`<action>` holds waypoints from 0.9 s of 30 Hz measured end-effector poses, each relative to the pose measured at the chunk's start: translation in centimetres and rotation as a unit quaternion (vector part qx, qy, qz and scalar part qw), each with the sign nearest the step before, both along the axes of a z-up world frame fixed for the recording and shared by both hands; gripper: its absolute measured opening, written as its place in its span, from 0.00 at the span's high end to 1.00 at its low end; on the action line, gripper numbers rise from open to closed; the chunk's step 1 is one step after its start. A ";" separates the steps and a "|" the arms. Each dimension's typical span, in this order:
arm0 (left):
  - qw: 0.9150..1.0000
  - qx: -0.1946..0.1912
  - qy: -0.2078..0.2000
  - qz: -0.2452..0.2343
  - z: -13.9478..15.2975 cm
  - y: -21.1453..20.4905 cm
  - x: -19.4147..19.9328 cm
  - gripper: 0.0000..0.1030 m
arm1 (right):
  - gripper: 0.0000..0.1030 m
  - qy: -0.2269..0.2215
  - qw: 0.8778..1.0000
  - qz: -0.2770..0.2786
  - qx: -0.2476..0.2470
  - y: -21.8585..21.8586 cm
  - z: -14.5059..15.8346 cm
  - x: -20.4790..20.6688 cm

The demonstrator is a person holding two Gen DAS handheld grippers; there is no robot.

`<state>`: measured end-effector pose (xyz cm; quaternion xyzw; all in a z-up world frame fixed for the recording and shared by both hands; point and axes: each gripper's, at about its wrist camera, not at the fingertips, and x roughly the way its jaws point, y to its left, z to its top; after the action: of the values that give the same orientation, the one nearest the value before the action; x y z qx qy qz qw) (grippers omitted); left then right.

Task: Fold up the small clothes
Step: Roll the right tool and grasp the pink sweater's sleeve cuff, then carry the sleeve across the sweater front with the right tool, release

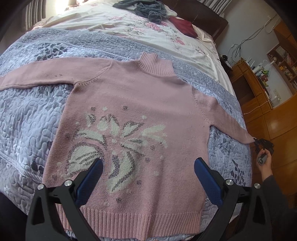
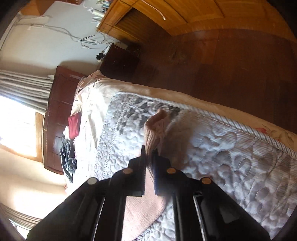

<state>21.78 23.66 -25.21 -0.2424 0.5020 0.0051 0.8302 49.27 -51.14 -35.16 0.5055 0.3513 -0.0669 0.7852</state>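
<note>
A pink knitted sweater (image 1: 141, 96) with a white and grey flower pattern lies flat, front up, on the quilted bed, both sleeves spread out sideways. My left gripper (image 1: 148, 166) hovers open above the sweater's lower front, its blue pads (image 1: 94, 176) wide apart with nothing between them. My right gripper (image 2: 150, 153) is shut on the sweater's right sleeve cuff (image 2: 155, 128), which sticks up beyond the black fingers. In the left wrist view that gripper (image 1: 264, 143) sits at the bed's right edge, held by a hand (image 1: 264, 163).
The lavender quilt (image 1: 31, 115) covers the near half of the bed, a floral sheet (image 1: 115, 24) the far half. A heap of grey clothes (image 1: 146, 9) and a dark red garment (image 1: 185, 26) lie near the headboard. Wooden cabinets (image 1: 248, 89) and floor lie to the right.
</note>
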 end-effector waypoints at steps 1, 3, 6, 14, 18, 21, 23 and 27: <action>1.000 -0.008 -0.003 0.000 0.1 0.3 -0.1 0.04 | 0.95 -0.011 1.000 0.012 -0.012 1.0 1.4 0.1; 1.000 -0.007 -0.006 0.001 0.4 0.6 -0.3 0.04 | 0.95 -0.032 0.998 0.034 -0.031 3.2 4.1 0.2; 1.000 0.011 -0.017 0.008 1.0 0.7 -0.8 0.04 | 0.95 -0.069 0.995 0.062 -0.043 6.7 8.0 0.0; 0.999 -0.039 -0.026 -0.001 2.4 2.6 -0.8 0.04 | 0.95 -0.118 0.977 0.149 -0.094 18.3 16.0 -0.1; 0.997 -0.053 -0.049 0.016 3.5 4.4 -0.4 0.04 | 0.95 -0.122 0.967 0.192 -0.118 24.1 18.1 -0.3; 0.996 -0.064 -0.058 0.018 3.8 5.4 0.2 0.04 | 0.95 -0.124 0.956 0.224 -0.142 28.9 18.8 -0.6; 0.995 -0.070 -0.063 0.017 3.9 5.8 0.7 0.04 | 0.95 -0.125 0.948 0.246 -0.159 32.3 18.9 -0.9; 0.994 -0.081 -0.073 0.002 4.2 5.9 2.1 0.04 | 0.95 -0.118 0.934 0.285 -0.183 38.4 17.5 -0.8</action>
<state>23.85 29.57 -21.01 -0.3091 0.4381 -0.0517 0.8425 48.43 -12.78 -17.66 0.2362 0.3667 0.1567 0.8861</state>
